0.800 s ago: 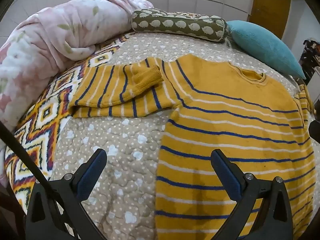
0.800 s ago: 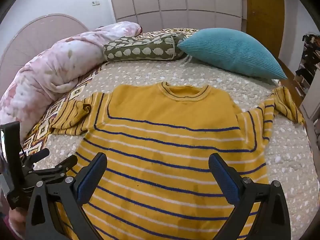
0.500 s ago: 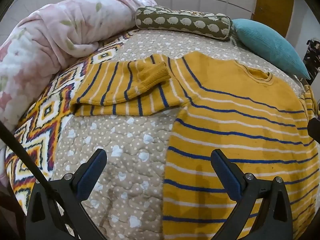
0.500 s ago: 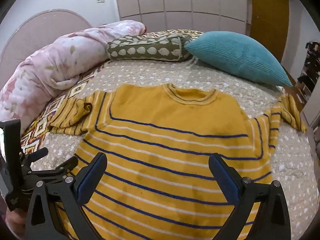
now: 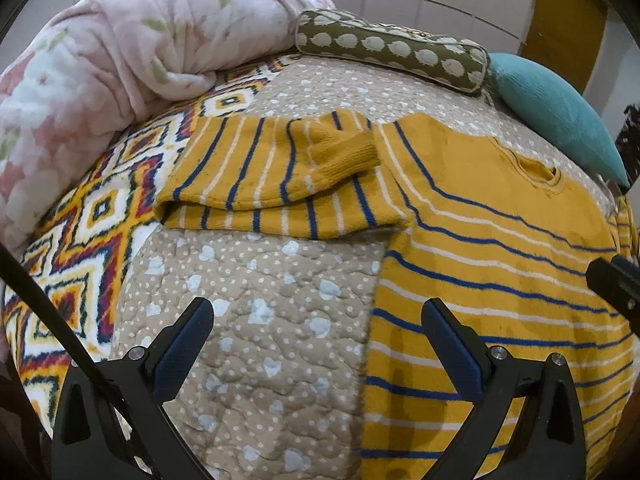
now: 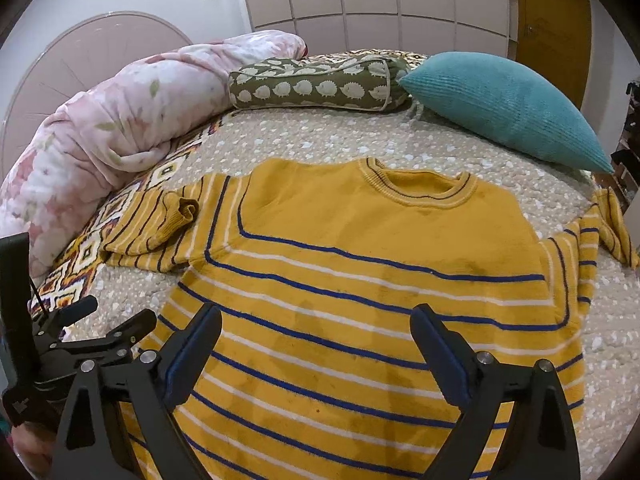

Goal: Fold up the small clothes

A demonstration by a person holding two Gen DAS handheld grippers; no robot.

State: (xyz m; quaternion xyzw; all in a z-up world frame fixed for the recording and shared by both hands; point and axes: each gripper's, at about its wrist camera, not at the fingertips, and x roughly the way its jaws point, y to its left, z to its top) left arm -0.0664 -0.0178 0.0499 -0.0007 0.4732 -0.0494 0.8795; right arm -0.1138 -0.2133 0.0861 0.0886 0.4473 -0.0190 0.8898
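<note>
A small yellow sweater (image 6: 360,264) with blue and white stripes lies flat, front up, on the bed; it also shows in the left wrist view (image 5: 500,264). Its left sleeve (image 5: 280,184) is folded back on itself, cuff towards the body. Its right sleeve (image 6: 600,232) lies bent at the bed's right side. My left gripper (image 5: 316,340) is open and empty, above the quilt just left of the sweater's side edge. My right gripper (image 6: 316,344) is open and empty, above the sweater's lower body. The left gripper's body shows at the right wrist view's lower left (image 6: 72,344).
The bed has a beige dotted quilt (image 5: 260,280) and a patterned blanket (image 5: 92,216) on the left. A rolled pink duvet (image 6: 120,120), a green bolster (image 6: 316,84) and a teal pillow (image 6: 504,100) line the far side. Wardrobes stand behind.
Both grippers have moved forward over the bed; the left one has shifted left, closer to the folded sleeve. The sweater has not moved. Both grippers stay open.
</note>
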